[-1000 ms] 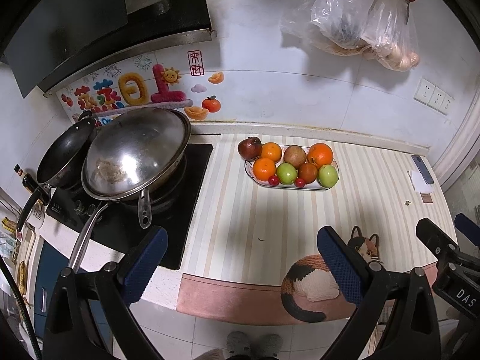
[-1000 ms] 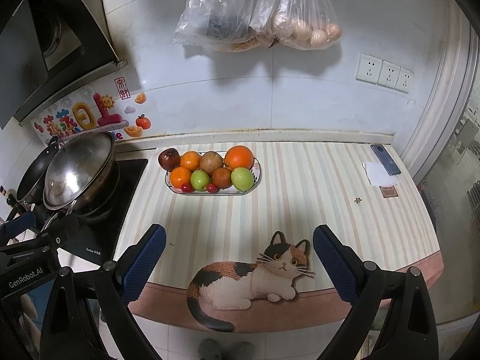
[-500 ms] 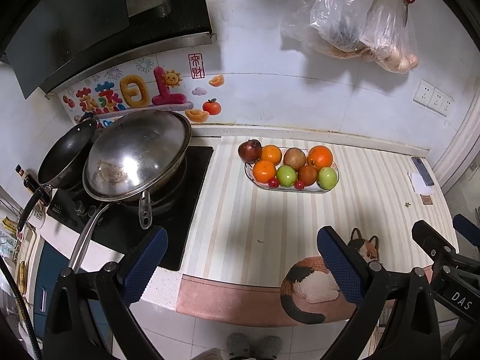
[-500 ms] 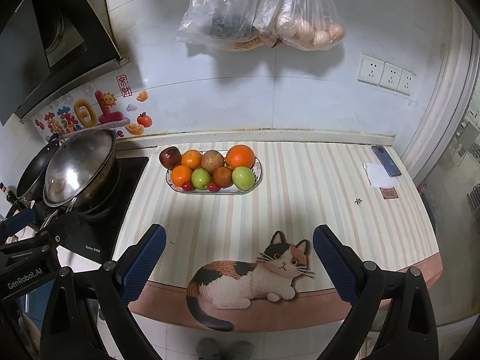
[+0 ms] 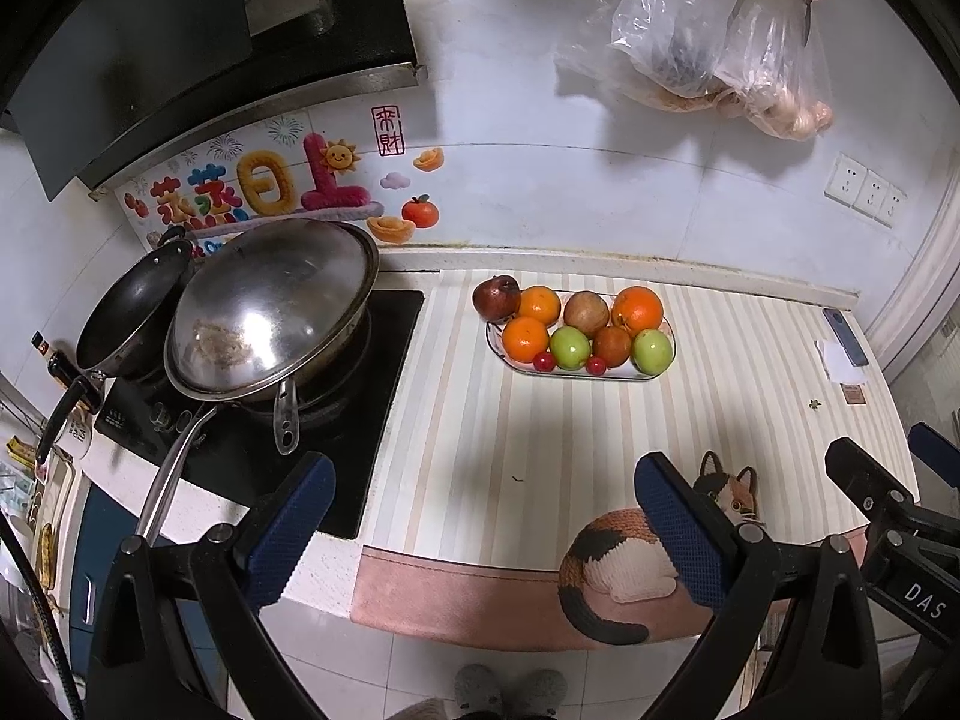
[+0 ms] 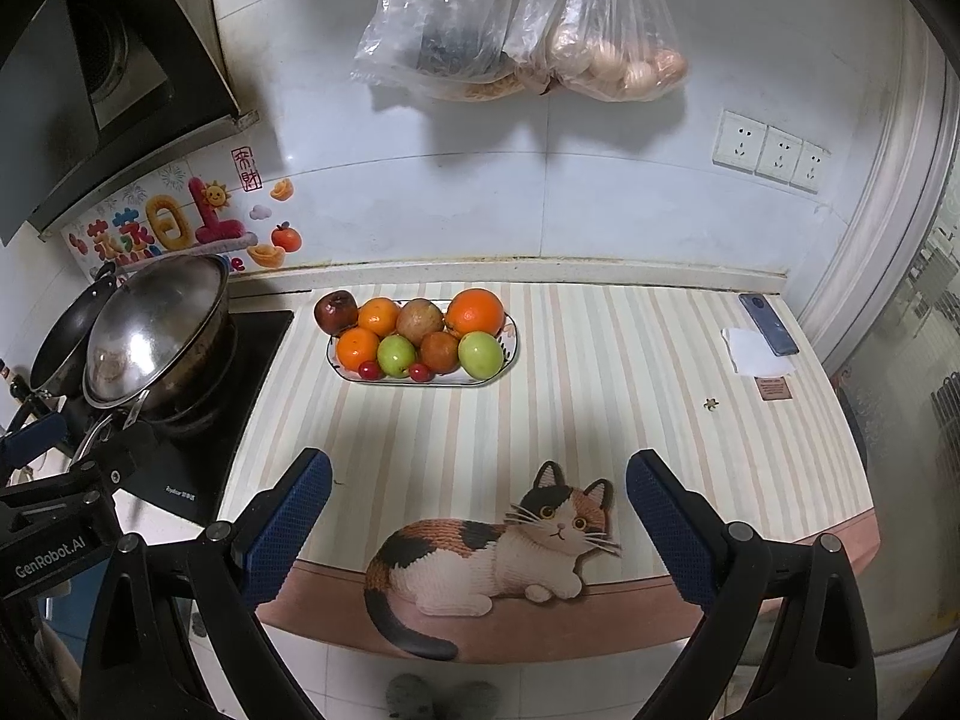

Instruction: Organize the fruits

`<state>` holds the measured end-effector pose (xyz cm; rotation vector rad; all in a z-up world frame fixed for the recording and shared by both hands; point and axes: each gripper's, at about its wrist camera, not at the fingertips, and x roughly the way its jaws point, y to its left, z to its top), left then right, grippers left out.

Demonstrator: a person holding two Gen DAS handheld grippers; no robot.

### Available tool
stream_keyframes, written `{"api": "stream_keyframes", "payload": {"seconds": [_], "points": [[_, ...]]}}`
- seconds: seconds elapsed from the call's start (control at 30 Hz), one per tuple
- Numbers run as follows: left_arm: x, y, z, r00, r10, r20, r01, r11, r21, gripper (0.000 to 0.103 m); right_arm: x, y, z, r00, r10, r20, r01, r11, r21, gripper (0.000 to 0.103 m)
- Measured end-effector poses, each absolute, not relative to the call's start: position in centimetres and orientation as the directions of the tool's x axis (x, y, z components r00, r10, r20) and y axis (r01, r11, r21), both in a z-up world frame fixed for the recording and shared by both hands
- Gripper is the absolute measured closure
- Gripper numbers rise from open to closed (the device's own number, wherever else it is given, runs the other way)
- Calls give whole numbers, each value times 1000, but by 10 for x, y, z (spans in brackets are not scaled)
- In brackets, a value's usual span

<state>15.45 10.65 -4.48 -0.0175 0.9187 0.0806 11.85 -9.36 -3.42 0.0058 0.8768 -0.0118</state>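
An oval glass dish (image 5: pixel 600 377) (image 6: pixel 510 354) sits at the back of the striped counter. It holds several fruits: oranges (image 5: pixel 637 308) (image 6: pixel 475 312), green apples (image 5: pixel 570 347) (image 6: pixel 480 354), a dark red apple (image 5: pixel 495 297) (image 6: pixel 335 311), brown fruits and small red cherries (image 5: pixel 544 361). My left gripper (image 5: pixel 483 516) hangs open over the counter's front edge, well short of the dish. My right gripper (image 6: pixel 480 510) is open too, above the cat picture, with nothing between its fingers.
A steel wok (image 5: pixel 270 312) and a black pan (image 5: pixel 129 312) stand on the hob (image 5: pixel 336 432) at the left. A cat-print mat (image 6: pixel 498 546) covers the counter front. A phone (image 6: pixel 768 324) and paper lie at the far right. Plastic bags (image 6: pixel 516 30) hang on the wall.
Both views have shifted very slightly, so both grippers drifted a little. The fruits and dish have not moved, and both grippers stay open.
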Motion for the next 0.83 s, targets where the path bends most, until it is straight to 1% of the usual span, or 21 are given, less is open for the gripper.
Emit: {"api": "stream_keyframes", "payload": {"seconds": [0.83], "points": [[151, 108, -46, 603, 55, -796, -77, 997, 10, 1, 120, -99, -34, 638, 4, -770, 1, 1000, 7, 2]]}}
